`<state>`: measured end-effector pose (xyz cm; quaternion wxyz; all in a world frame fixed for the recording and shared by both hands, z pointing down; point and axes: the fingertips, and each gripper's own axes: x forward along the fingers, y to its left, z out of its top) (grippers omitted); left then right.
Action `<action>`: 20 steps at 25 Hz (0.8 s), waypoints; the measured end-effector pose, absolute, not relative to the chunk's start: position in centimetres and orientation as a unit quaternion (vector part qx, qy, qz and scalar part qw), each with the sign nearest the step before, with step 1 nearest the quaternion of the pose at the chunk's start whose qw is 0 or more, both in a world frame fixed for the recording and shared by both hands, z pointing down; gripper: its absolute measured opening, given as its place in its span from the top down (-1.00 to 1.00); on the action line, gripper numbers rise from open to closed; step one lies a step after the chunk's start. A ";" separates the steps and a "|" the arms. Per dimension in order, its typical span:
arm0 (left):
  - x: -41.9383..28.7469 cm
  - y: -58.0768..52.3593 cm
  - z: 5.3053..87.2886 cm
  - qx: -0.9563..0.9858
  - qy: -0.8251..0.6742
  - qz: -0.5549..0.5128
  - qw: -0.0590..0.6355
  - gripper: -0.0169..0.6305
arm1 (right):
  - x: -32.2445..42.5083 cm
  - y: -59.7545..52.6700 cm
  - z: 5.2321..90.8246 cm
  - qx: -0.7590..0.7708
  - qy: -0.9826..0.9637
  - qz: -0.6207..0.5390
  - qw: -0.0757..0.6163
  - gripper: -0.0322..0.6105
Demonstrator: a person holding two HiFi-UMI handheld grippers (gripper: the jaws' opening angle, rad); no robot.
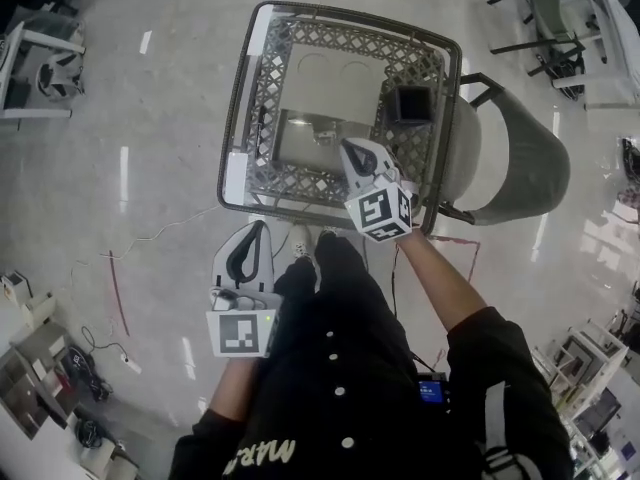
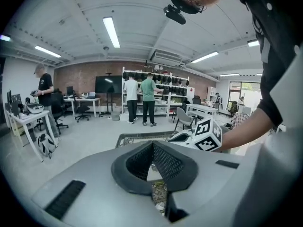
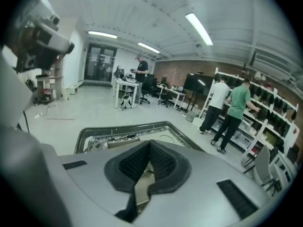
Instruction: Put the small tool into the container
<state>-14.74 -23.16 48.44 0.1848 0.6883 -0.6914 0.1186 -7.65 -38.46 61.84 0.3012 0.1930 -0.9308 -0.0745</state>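
a grey chair [image 1: 520,163] stands on the glossy floor [image 1: 150,118]; two people [image 2: 149,98] face shelves [image 2: 173,86].

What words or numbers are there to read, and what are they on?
"MAR" on the person's black top, the rest cut off.
Marker cubes: patterns only, no words.
Blue screen: too small to read.
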 end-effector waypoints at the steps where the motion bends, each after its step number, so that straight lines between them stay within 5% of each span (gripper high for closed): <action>1: -15.0 -23.4 47.9 0.692 -0.691 0.116 0.177 0.87 | -7.2 -38.5 60.5 0.205 -0.932 -0.061 0.291 0.86; 20: -18.8 -24.9 40.3 0.719 -0.687 0.088 0.050 0.87 | 1.8 -37.2 40.5 0.373 -0.922 0.014 0.101 0.86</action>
